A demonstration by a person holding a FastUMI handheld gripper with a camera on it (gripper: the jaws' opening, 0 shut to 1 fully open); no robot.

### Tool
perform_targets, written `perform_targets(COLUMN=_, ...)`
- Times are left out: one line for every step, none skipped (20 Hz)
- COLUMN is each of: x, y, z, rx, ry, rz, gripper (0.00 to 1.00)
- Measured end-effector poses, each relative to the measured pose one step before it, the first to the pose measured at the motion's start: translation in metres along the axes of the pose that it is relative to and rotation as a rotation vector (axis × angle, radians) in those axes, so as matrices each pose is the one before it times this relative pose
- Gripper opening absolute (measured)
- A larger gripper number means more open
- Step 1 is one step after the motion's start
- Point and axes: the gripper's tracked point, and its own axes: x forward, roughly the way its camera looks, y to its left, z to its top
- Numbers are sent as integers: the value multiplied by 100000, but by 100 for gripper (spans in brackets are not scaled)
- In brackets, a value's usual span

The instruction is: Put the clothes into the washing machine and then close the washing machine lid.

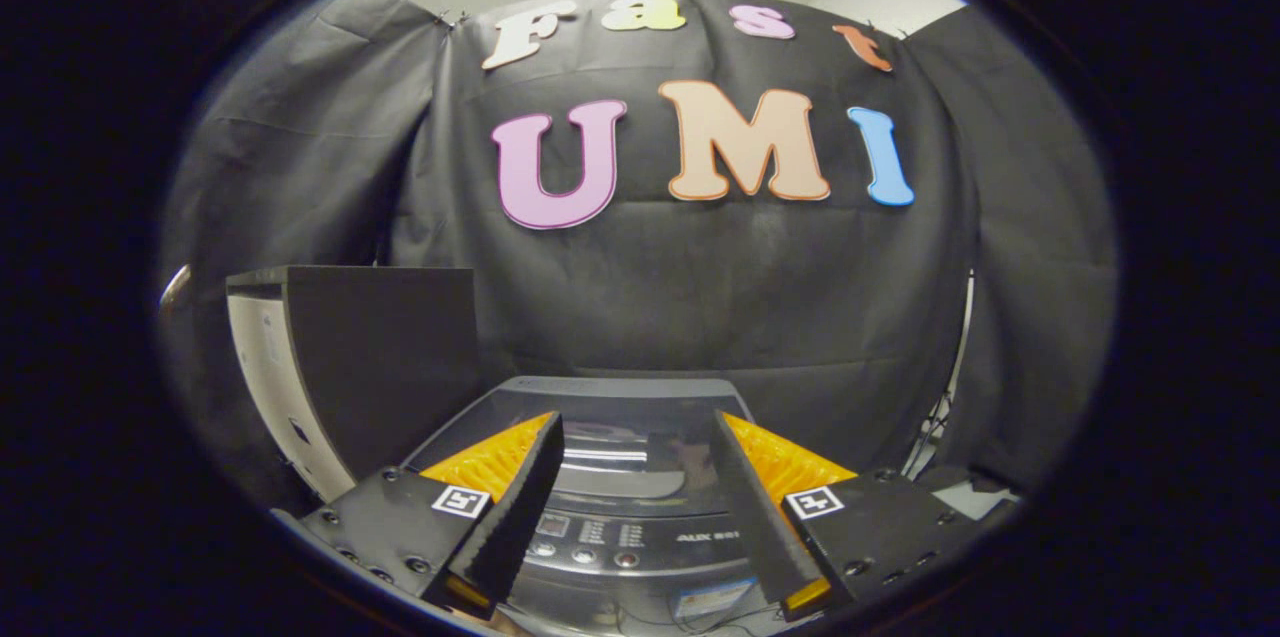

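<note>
Washing machine lid lies shut beyond the spread, empty fingers, gripper above it.

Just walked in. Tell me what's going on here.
A person is holding a two-finger gripper above a top-loading washing machine in a black-cloth booth. Its fingers are spread open with nothing between them. The machine's glass lid lies flat and shut under the fingers, with the control panel nearer them. A dark box stands beside the machine.

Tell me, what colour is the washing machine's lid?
Dark and glossy, framed in grey: the washing machine lid, seen in the gripper view beyond the open gripper.
</note>
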Motion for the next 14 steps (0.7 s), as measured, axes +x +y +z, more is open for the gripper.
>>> perform_targets(x=-558, y=-700, z=-631, rx=-17, ry=-929, rz=-804, gripper=92)
perform_targets(x=-731, y=-615, z=-812, rx=502, ry=-235, rz=-568, gripper=92)
perform_targets(x=-429, y=-490, z=-839, rx=711, ry=567, rz=-679, gripper=92)
perform_targets(x=-588, y=-434, z=-866, rx=487, ry=723, rz=-770, gripper=91)
perform_targets(x=-513, y=-250, z=-864, rx=644, ry=764, rz=-493, gripper=91)
perform_targets(x=-474, y=-190, z=-768, rx=811, ry=404, rz=-62, gripper=91)
perform_targets(x=-400, y=-58, z=-732, rx=726, ry=941, rz=-40, gripper=91)
perform_targets(x=-334, y=-150, z=-759, rx=769, ry=754, rz=-302, gripper=91)
perform_targets(x=-103, y=-263, z=-846, rx=939, ry=1285, rz=-568, gripper=91)
perform_targets(x=-273, y=-184, z=-747, rx=865, ry=986, rz=-463, gripper=91)
perform_targets(x=-247, y=-25, z=-579, rx=737, ry=853, rz=-272, gripper=91)
perform_targets(x=-90, y=-67, z=-725, rx=557, ry=768, rz=-206, gripper=91)
perform_targets(x=-2, y=-81, z=-561, rx=339, ry=1075, rz=-249, gripper=91)
perform_targets(x=1, y=-133, z=-475, rx=-21, ry=264, rz=-299, gripper=91)
